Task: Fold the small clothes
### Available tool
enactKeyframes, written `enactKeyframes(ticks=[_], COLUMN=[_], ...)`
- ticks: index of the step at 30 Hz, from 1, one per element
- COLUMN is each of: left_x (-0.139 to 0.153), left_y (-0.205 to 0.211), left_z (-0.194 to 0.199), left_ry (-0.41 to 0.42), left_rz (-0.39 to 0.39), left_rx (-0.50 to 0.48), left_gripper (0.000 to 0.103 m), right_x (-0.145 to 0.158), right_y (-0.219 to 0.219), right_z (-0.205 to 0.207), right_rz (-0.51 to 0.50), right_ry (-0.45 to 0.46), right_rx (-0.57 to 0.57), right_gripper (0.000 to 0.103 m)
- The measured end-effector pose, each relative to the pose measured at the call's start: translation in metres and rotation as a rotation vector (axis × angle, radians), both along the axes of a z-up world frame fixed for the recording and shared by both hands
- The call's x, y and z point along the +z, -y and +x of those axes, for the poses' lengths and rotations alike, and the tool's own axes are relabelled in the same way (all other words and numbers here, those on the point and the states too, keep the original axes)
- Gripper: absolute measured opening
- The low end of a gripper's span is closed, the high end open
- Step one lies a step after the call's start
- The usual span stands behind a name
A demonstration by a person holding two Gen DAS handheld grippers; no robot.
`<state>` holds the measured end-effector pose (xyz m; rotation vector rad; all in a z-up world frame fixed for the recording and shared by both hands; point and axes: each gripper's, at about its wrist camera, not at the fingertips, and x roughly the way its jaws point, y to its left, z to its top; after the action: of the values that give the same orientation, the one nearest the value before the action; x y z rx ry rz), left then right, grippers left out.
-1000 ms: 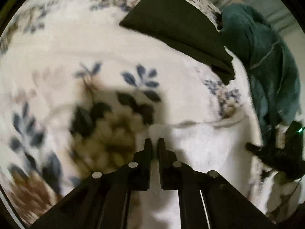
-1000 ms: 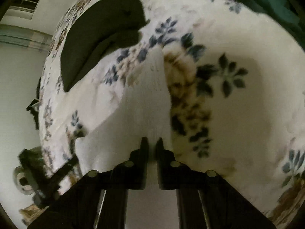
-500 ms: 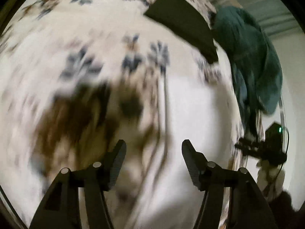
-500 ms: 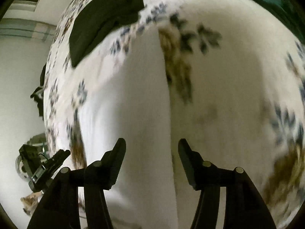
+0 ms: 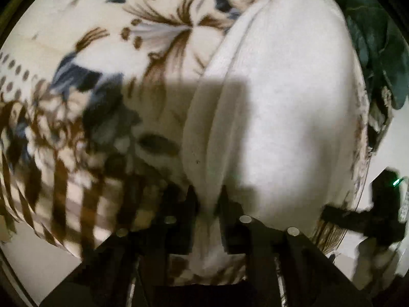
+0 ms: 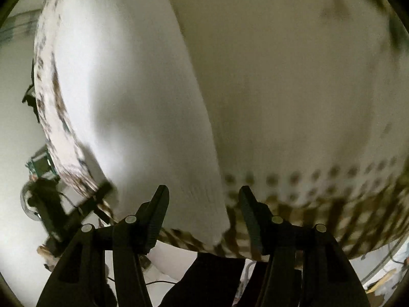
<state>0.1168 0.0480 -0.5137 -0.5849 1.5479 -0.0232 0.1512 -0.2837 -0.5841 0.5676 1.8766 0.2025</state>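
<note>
A white garment lies flat on the floral blanket, folded lengthwise with a thick fold along its left side. My left gripper is at the garment's near edge, its jaws closing with a pinch of white cloth squeezed between them. In the right wrist view the same white garment runs up the left half of the picture. My right gripper hovers over its near right corner, jaws wide but closing, and its pads are clear of the cloth.
Green clothing is heaped at the far right of the bed. The blanket's fringed border marks the near bed edge, with floor beyond. Each view shows the other gripper off to one side, the right gripper and the left gripper.
Both grippers opened and swept along the white garment to its near end at the bed edge. The left has closed on the cloth. The dark folded garment left both views.
</note>
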Motion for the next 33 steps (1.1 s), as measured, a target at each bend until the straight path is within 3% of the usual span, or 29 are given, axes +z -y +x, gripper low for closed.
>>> enactKeyframes(ticks=[1,2,5,9,15,17,19,20,21,22,23,25,27,30,33], left_x=[0.007,0.016,0.045,0.060,0.010,0.000,0.002,0.006,0.009,0.012,0.011,0.000,-0.017,-0.032,-0.025], left_y=[0.000,0.000,-0.003,-0.011,-0.037,-0.040,-0.048,-0.056,-0.065,-0.072,-0.081,-0.088,-0.081,-0.058,-0.047], left_z=[-0.002,-0.006,-0.008,-0.014,-0.012,-0.011,-0.010,-0.012,-0.015,-0.017,-0.021,-0.023,-0.021,-0.013,-0.010], left_ry=[0.024,0.048,0.102,0.130,0.055,0.033,0.039,0.050,0.057,0.068,0.083,0.068,0.029,0.001,0.018], left_rz=[0.010,0.023,0.036,0.069,0.089,0.030,-0.012,-0.037,-0.043,-0.050,-0.078,-0.136,-0.174,-0.167,-0.121], left_rx=[0.004,0.006,0.013,-0.012,0.008,0.008,0.035,0.060,0.087,0.111,0.140,0.166,0.129,0.046,0.005], left_gripper=[0.012,0.012,0.012,0.012,0.012,0.016,0.021,0.031,0.038,0.057,0.069,0.069,0.069,0.070,0.070], right_x=[-0.001,0.000,0.016,0.040,0.029,0.012,0.005,0.004,0.005,0.007,0.009,0.009,-0.001,-0.021,-0.032], right_y=[0.000,0.000,-0.002,-0.017,-0.045,-0.049,-0.040,-0.035,-0.028,-0.019,-0.011,-0.003,0.003,-0.002,-0.010], right_z=[-0.011,-0.020,-0.035,-0.048,-0.061,-0.053,-0.044,-0.042,-0.041,-0.041,-0.042,-0.043,-0.046,-0.044,-0.045], right_rz=[-0.005,-0.024,-0.068,-0.087,-0.091,-0.083,-0.063,-0.030,0.010,0.029,0.050,0.089,0.114,0.168,0.202], right_ry=[0.012,0.032,0.112,0.165,0.146,0.115,0.093,0.079,0.067,0.068,0.076,0.079,0.051,0.010,0.013], right_rx=[-0.013,-0.027,-0.041,-0.006,0.050,0.067,0.041,0.019,-0.009,-0.025,-0.048,-0.074,-0.091,-0.136,-0.163], right_gripper=[0.011,0.008,0.007,0.006,0.005,0.005,0.012,0.016,0.031,0.053,0.060,0.064,0.064,0.064,0.066])
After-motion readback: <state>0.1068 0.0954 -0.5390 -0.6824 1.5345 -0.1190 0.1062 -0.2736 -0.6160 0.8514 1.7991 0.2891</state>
